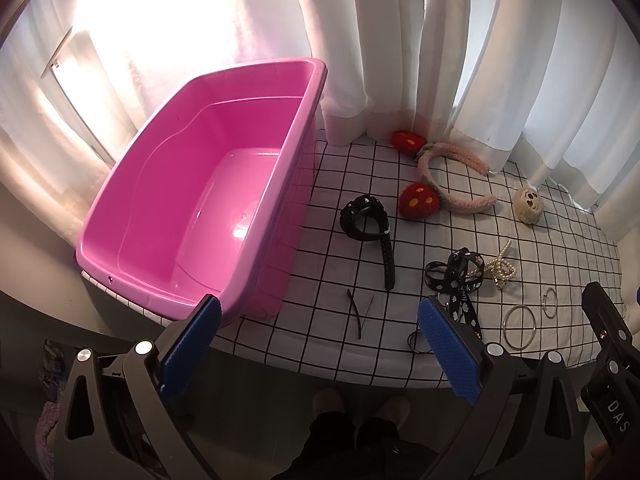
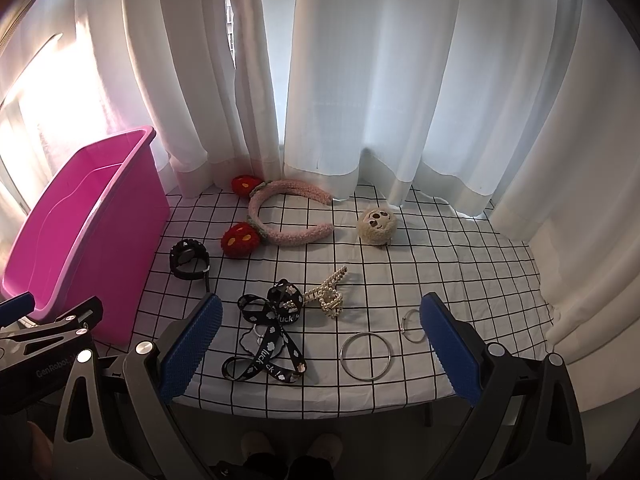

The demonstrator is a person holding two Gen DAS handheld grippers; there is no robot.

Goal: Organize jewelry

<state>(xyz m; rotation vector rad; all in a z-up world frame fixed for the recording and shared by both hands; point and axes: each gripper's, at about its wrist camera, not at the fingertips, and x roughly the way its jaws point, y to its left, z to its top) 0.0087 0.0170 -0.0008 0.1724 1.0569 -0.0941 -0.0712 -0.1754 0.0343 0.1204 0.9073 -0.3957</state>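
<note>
Blue-padded fingers of the left gripper (image 1: 318,344) fill the bottom of its view, spread wide and holding nothing; the right gripper (image 2: 320,344) likewise stands wide apart and empty above the near table edge; a person's shoes show on the floor at 6 o'clock. Beyond lies a white tablecloth with black grid lines (image 2: 440,264). A pink tub (image 1: 192,200) sits at 9 o'clock on the cloth, nothing inside it. A black wristwatch (image 2: 189,260) lies just beside the tub; past it, toward 12 o'clock, rests a fluffy pink headband with two red plush ornaments (image 2: 280,216); a cream plush ball with a face (image 2: 377,222) sits at 1 o'clock. Nearer, a black printed ribbon (image 2: 268,332) touches a pearl hair clip (image 2: 328,292); a large metal ring (image 2: 366,356) and a smaller ring (image 2: 412,326) lie at 3 o'clock; thin black hairpins (image 1: 358,312) lie near the left gripper. White curtains (image 2: 360,80) hang behind.
</note>
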